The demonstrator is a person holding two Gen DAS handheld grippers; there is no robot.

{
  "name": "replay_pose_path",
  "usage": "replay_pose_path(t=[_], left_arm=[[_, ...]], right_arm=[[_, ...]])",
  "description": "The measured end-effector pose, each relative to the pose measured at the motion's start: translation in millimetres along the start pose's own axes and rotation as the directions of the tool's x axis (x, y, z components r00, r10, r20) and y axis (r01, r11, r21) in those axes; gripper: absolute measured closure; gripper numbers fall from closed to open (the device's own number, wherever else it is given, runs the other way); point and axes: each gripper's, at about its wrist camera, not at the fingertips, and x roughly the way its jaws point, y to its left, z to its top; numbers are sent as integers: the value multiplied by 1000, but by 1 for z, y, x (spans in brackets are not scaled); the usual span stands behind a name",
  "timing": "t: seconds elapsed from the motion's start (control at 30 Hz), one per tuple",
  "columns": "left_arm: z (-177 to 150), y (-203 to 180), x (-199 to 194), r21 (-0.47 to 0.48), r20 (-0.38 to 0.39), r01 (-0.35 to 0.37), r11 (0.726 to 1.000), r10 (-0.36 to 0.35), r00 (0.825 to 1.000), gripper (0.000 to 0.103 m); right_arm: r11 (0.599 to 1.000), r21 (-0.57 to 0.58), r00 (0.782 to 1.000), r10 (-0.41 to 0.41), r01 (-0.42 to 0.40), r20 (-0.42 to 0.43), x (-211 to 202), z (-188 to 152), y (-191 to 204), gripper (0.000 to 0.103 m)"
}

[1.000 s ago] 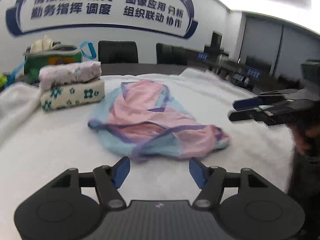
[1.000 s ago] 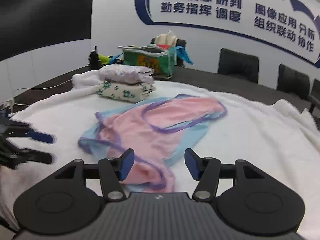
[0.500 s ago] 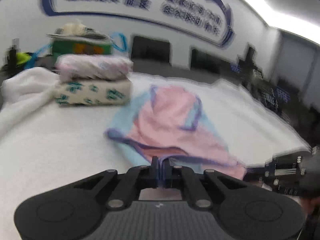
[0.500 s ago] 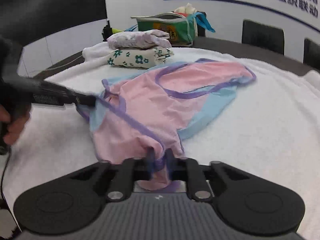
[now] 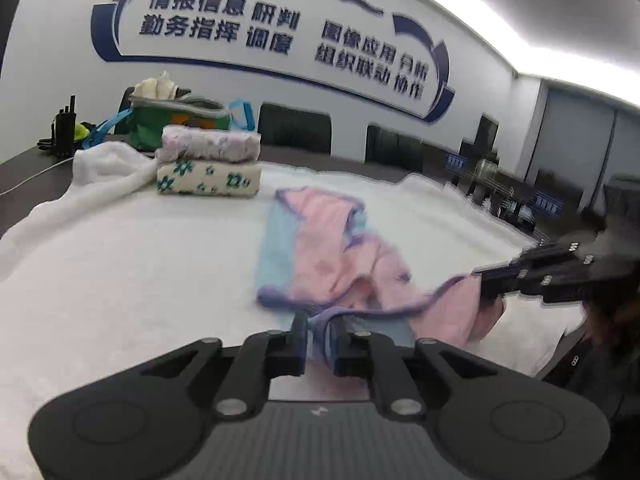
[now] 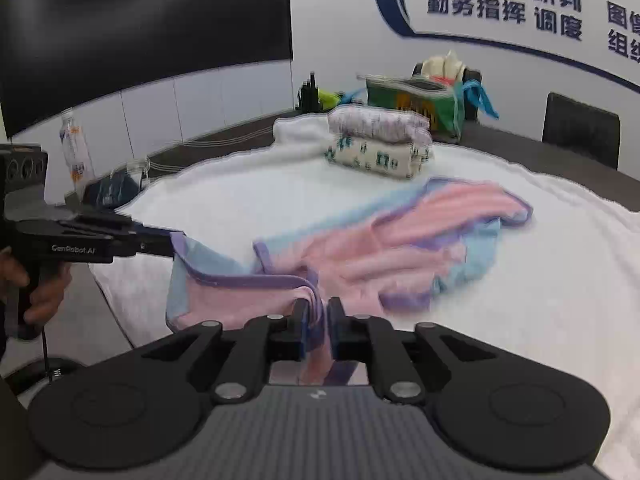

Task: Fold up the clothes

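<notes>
Bench (image 6: 560,156): dark top, mostly covered by a white towel (image 5: 132,264).
On towel: pink and blue garment (image 5: 320,256), rumpled; two folded cloths (image 5: 208,168) stacked near the far edge.
On bare bench: green bag (image 5: 180,120), plastic bottle (image 6: 74,152).

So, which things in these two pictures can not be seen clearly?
- Pink and blue garment: kind unclear, bunched and blurred, both views.
- Its edge inside the left gripper: hidden by the fingers, left wrist view.
- Green bag: contents partly hidden behind folded clothes.
- Bottle label: too small, right wrist view.
</notes>
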Motion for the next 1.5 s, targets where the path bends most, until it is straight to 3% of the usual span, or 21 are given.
replay_pose_path(t=[0.03, 0.17, 0.27, 0.4, 0.47, 0.53, 0.57, 0.6, 0.7, 0.77, 0.8, 0.83, 0.9, 0.97, 1.0, 1.07, 1.2, 1.3, 1.33, 1.37, 1.5], left_arm=[[-1, 2, -1, 14, -9, 5, 1000, -5, 1000, 91], [2, 4, -11, 93, 4, 109, 990, -110, 994, 57], [10, -2, 1, 159, -12, 171, 972, -171, 985, 56], [16, -13, 33, 227, -174, 276, 934, -240, 955, 56], [13, -17, 44, 274, -241, 306, 912, -243, 940, 56], [10, -19, 53, 323, -264, 278, 904, -196, 944, 64], [11, -19, 57, 323, -269, 263, 909, -178, 947, 87], [12, -18, 60, 320, -262, 242, 916, -160, 952, 96], [15, -16, 54, 289, -143, 134, 948, -95, 985, 98], [13, -20, 45, 291, -17, 4, 957, 1, 1000, 99], [13, -23, 40, 284, 76, -89, 955, 70, 995, 99], [14, -26, 35, 256, 167, -184, 949, 144, 975, 99], [17, -31, 27, 185, 315, -342, 921, 274, 909, 99], [18, -40, 22, 114, 415, -461, 880, 379, 827, 99], [17, -42, 25, 103, 424, -494, 863, 412, 807, 99], [16, -33, 39, 69, 378, -524, 849, 463, 801, 99], [12, -1, 56, -7, 249, -510, 860, 495, 832, 99], [6, 18, 58, -37, 195, -510, 859, 507, 839, 99], [4, 23, 58, -47, 176, -502, 863, 502, 847, 99], [3, 28, 58, -63, 160, -487, 871, 490, 857, 99], [-2, 34, 53, -74, 151, -455, 888, 461, 875, 99]], right_arm=[[1000, -3, 1000, 2, -2, -4, 0, -1, 0, 89], [1000, -14, 1000, 11, -12, -19, 0, -5, -1, 82], [1000, -23, 999, 18, -19, -31, -1, -8, -1, 81], [999, -34, 999, 26, -28, -47, -1, -12, -1, 81], [999, -40, 998, 31, -33, -55, -1, -14, -1, 69], [998, -45, 997, 35, -38, -62, -1, -16, -2, 63], [998, -48, 997, 37, -40, -66, -1, -17, -2, 63], [998, -48, 997, 44, -47, -68, -2, -20, 0, 63], [999, -49, 998, 7, -10, -65, 6, -32, 10, 64], [996, -65, 996, -60, 55, -67, 17, -38, 18, 84], [993, -77, 993, -90, 85, -70, 22, -39, 22, 90], [984, -111, 987, -147, 139, -64, 29, -37, 29, 92], [935, -205, 956, -293, 291, 19, 34, -27, 46, 95], [869, -219, 891, -403, 445, 210, 25, -9, 65, 95], [858, -206, 869, -410, 470, 277, 20, -1, 72, 95], [869, -224, 882, -375, 442, 286, 24, 10, 81, 95], [873, -305, 924, -351, 381, 149, 62, 11, 77, 91], [876, -257, 911, -409, 409, 57, 81, 12, 56, 68], [886, -229, 913, -406, 404, 40, 82, 14, 48, 50], [899, -197, 918, -395, 392, 26, 81, 16, 40, 47], [933, -71, 936, -351, 352, 28, 66, 28, 16, 46]])
